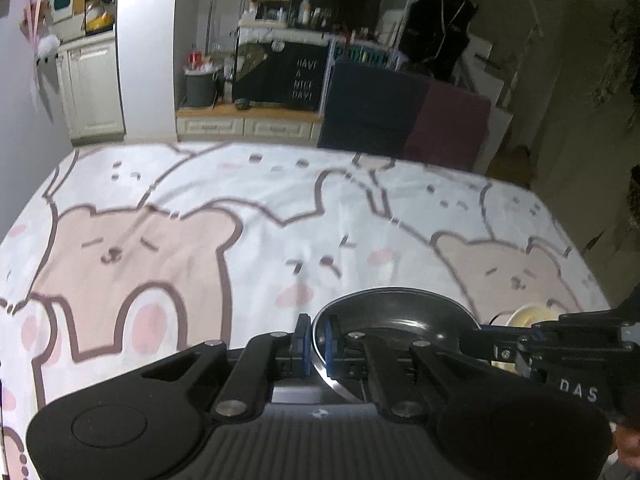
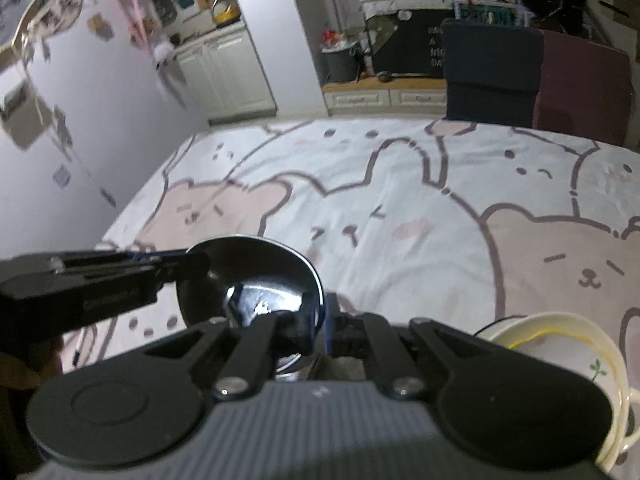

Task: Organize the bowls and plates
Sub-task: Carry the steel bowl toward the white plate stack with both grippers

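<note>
A shiny steel bowl hangs just above the bear-print tablecloth, held from two sides. In the left wrist view my left gripper is shut on the bowl's left rim, which runs between the blue pads. My right gripper comes in from the right and grips the opposite rim. The right wrist view shows the same bowl, with my right gripper shut on its near rim and my left gripper on its far left rim. A stack of cream bowls and plates stands to the right.
The cloth-covered table stretches ahead. At its far edge stand a dark blue chair and a maroon chair. A wall runs along the table's left side. The cream stack peeks out behind the right gripper.
</note>
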### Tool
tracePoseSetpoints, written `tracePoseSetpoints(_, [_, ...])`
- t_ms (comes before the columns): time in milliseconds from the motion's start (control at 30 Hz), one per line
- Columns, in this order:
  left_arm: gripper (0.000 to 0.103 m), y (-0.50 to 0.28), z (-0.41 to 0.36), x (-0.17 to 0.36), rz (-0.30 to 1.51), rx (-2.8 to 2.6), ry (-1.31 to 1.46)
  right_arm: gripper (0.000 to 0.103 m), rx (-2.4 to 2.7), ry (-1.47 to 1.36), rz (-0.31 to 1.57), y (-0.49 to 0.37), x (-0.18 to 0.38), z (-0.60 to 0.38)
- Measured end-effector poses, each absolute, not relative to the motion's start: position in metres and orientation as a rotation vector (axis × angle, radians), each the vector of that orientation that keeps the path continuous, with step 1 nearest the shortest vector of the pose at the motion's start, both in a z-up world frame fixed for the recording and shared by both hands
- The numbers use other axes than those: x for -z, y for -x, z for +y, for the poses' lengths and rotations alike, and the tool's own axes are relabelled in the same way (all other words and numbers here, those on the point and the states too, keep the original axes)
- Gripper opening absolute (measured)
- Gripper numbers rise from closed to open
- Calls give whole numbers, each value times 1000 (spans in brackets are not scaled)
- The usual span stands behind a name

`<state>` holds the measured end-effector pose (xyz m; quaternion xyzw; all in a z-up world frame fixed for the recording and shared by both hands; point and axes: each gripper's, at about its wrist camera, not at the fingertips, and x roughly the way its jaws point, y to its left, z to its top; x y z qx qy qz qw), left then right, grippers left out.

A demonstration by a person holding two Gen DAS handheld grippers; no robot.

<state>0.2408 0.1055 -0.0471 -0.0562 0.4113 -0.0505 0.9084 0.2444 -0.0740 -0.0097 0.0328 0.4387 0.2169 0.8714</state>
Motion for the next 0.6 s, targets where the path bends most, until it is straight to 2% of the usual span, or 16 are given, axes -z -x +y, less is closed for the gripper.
tracePoseSetpoints(600, [8, -271, 121, 99, 1058, 78, 39, 10, -507, 62, 1063, -244, 57, -28])
